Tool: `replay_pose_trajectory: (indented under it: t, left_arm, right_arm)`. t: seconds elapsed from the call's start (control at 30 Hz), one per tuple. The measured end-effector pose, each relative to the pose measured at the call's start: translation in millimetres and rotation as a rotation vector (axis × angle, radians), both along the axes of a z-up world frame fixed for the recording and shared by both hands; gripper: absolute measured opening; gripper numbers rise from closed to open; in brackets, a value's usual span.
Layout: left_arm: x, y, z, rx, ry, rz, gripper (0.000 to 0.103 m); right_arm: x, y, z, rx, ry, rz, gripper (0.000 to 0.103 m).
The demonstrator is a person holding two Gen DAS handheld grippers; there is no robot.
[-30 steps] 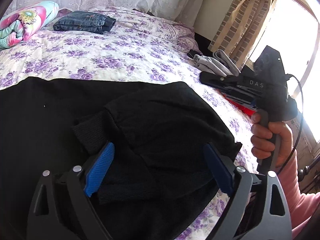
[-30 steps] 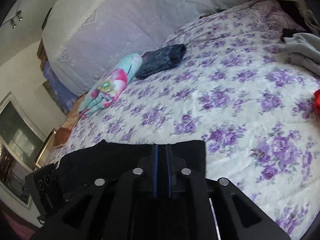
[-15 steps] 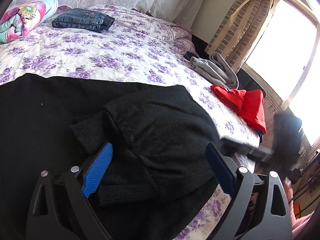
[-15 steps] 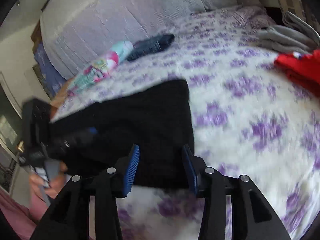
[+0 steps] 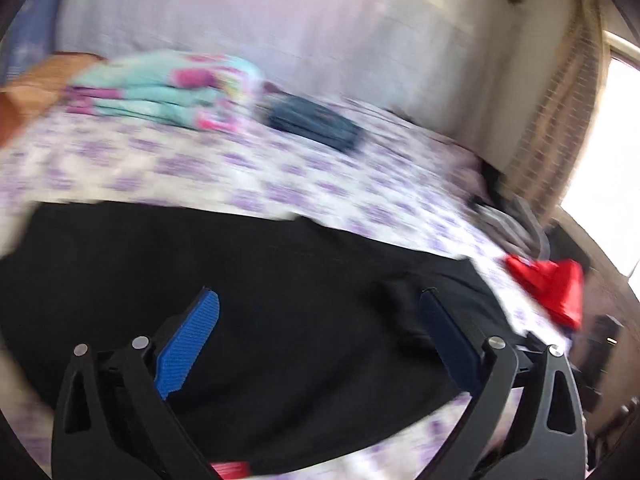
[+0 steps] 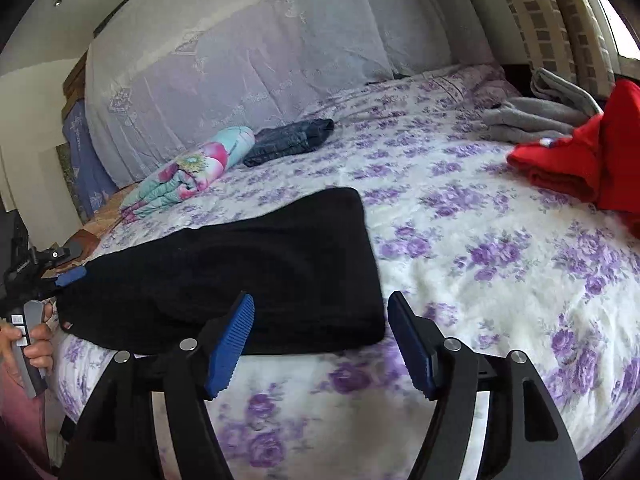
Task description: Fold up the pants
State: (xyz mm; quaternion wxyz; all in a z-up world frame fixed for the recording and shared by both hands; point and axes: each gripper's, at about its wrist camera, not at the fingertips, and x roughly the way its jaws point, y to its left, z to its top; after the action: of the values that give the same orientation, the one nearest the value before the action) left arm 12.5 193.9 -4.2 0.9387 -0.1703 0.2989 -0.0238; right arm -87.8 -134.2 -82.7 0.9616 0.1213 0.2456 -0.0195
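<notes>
Left wrist view is pretty smeared, but your left gripper (image 5: 320,340) is angled down over the black knit pants (image 5: 280,280), with its blue ribbed pads (image 5: 188,344) spread wide and nothing between them. The pants lie as a dark, soft slab across the near part of the white quilted bedspread with purple flowers (image 5: 320,184). Further back there's a rolled turquoise-and-pink floral blanket (image 5: 168,92) and a folded dark denim piece (image 5: 316,124) just beside it. A crumpled red garment (image 5: 548,284) sits off at the right edge of the bed.

Right wrist view is sharp. Your right gripper (image 6: 320,344) hovers low at the near edge of the pants (image 6: 248,272), jaws wide apart and not pinching anything. The pants are folded into a thick rectangle with a fuzzy, ribbed-looking knit, lying flat on the bedspread (image 6: 480,248). At the far left your left hand (image 6: 28,340) wraps the grey handle, with that gripper's (image 6: 68,274) blue tip at the pants' far corner; can't tell if it's touching. Folded grey fleece clothes (image 6: 536,116) sit behind the red garment (image 6: 576,160).
</notes>
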Motion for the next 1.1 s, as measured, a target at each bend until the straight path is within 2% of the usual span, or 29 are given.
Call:
replay_pose_trajectory:
  t: [0.17, 0.23, 0.33, 0.5, 0.6, 0.67, 0.93, 1.1]
  left_arm:
    - [-46.3, 82.2, 7.2, 0.027, 0.046, 0.319, 0.098]
    - [-59.0, 104.9, 5.3, 0.019, 0.066, 0.4, 0.098]
    - [-69.7, 129.9, -3.0, -0.005, 0.127, 0.46, 0.098]
    - [-71.3, 150.9, -16.1, -0.018, 0.208, 0.449, 0.098]
    - [-71.8, 160.7, -21.6, -0.02, 0.227, 0.423, 0.098]
    - [-69.2, 162.5, -22.7, -0.026, 0.228, 0.4, 0.098]
    - [-47.8, 164.0, -23.1, 0.057, 0.274, 0.345, 0.098]
    - [-42.2, 173.3, -23.6, 0.059, 0.292, 0.34, 0.098]
  right_arm:
    - [8.2, 86.0, 21.4, -0.185, -0.066, 0.194, 0.08]
    - [14.9, 128.2, 25.5, -0.265, -0.079, 0.298, 0.08]
    - [21.8, 182.9, 27.4, -0.344, -0.092, 0.439, 0.081]
    - [31.4, 257.8, 30.9, -0.35, -0.079, 0.648, 0.082]
    - [35.3, 295.2, 31.2, -0.379, -0.075, 0.713, 0.082]
    - [38.8, 311.8, 29.4, -0.399, -0.067, 0.742, 0.082]
    - [71.6, 383.7, 15.1, -0.52, -0.001, 0.799, 0.082]
    - [99.4, 410.7, 6.9, -0.525, 0.035, 0.832, 0.082]
